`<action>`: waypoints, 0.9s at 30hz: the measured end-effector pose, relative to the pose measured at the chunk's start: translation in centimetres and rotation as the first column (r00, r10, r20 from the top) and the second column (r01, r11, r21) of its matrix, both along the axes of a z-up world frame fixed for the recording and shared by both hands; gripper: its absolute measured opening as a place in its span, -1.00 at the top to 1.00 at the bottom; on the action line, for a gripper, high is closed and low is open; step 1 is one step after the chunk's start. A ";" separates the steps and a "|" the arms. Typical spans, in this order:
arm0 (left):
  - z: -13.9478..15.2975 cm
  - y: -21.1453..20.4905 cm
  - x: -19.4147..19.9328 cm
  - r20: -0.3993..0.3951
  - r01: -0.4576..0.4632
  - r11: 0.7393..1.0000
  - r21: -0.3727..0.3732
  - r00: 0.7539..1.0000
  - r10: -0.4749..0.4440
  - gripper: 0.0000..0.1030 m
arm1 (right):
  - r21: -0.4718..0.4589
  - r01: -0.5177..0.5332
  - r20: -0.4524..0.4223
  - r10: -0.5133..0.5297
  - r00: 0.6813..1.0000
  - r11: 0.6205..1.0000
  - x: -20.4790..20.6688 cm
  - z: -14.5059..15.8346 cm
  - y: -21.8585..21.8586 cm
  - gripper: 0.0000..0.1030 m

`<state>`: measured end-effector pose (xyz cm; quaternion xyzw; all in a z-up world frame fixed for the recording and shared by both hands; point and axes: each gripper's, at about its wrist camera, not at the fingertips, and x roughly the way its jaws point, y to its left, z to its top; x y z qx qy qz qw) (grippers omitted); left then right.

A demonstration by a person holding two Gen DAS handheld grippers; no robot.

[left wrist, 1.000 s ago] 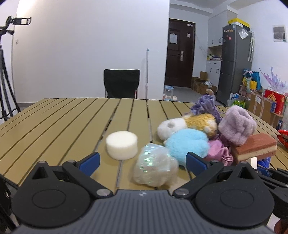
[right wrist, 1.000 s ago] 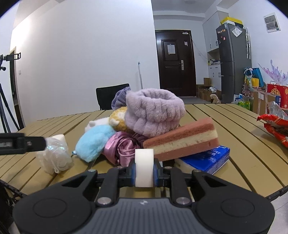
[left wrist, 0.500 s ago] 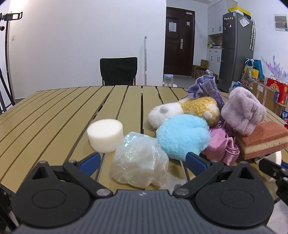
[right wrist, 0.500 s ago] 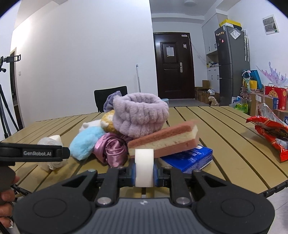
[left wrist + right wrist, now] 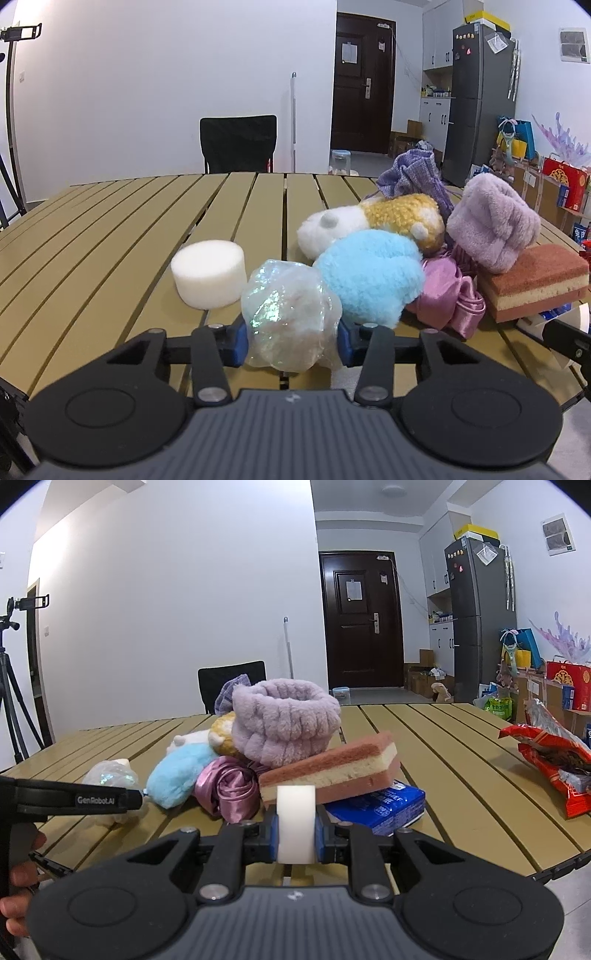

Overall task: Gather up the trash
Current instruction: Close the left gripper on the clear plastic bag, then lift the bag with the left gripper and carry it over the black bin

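Note:
A crumpled wad of clear iridescent plastic wrap [image 5: 288, 314] lies on the slatted wooden table [image 5: 110, 229], close to its near edge. My left gripper [image 5: 290, 339] is closing its jaws on the wad, and both blue pads press into its sides. In the right wrist view the wad [image 5: 109, 771] shows beyond the left gripper's black finger [image 5: 92, 799]. My right gripper [image 5: 295, 830] is shut on a small white foam piece [image 5: 295, 808], held above the table's near edge. A white foam cylinder [image 5: 209, 273] stands just left of the wad.
Right of the wad is a heap: a blue plush [image 5: 369, 280], a white-and-yellow plush [image 5: 388, 221], pink satin cloth [image 5: 450, 295], a lilac fluffy band [image 5: 284, 716], a layered sponge [image 5: 332, 771] on a blue pack [image 5: 380, 805]. A red snack bag [image 5: 550, 757] lies far right. A black chair [image 5: 238, 142] stands behind.
The left gripper came forward and down around the plastic wad, then its jaws went from wide open to shut on it. The right gripper still holds the white foam piece.

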<state>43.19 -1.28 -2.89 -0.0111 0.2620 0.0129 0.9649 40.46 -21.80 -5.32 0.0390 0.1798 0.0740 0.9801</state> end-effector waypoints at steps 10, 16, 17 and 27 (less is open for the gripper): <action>1.3 -0.5 -2.9 0.057 0.009 1.000 0.017 0.998 -0.010 0.12 | 0.002 -0.026 0.015 0.026 1.000 1.000 -1.4 0.6 -0.2 0.66; 2.5 -0.4 -5.8 0.097 0.028 1.000 0.004 0.995 -0.029 0.12 | -0.001 -0.042 0.029 0.042 0.999 0.999 -3.1 1.1 -0.2 0.66; 2.6 -0.3 -6.2 0.101 0.031 1.000 0.002 0.994 -0.031 0.12 | -0.003 -0.045 0.031 0.045 0.999 0.999 -3.4 1.1 -0.1 0.66; 3.8 0.8 -11.1 0.156 0.061 0.998 -0.031 0.986 -0.055 0.12 | -0.030 -0.064 0.050 0.066 0.997 0.997 -6.9 1.4 0.4 0.66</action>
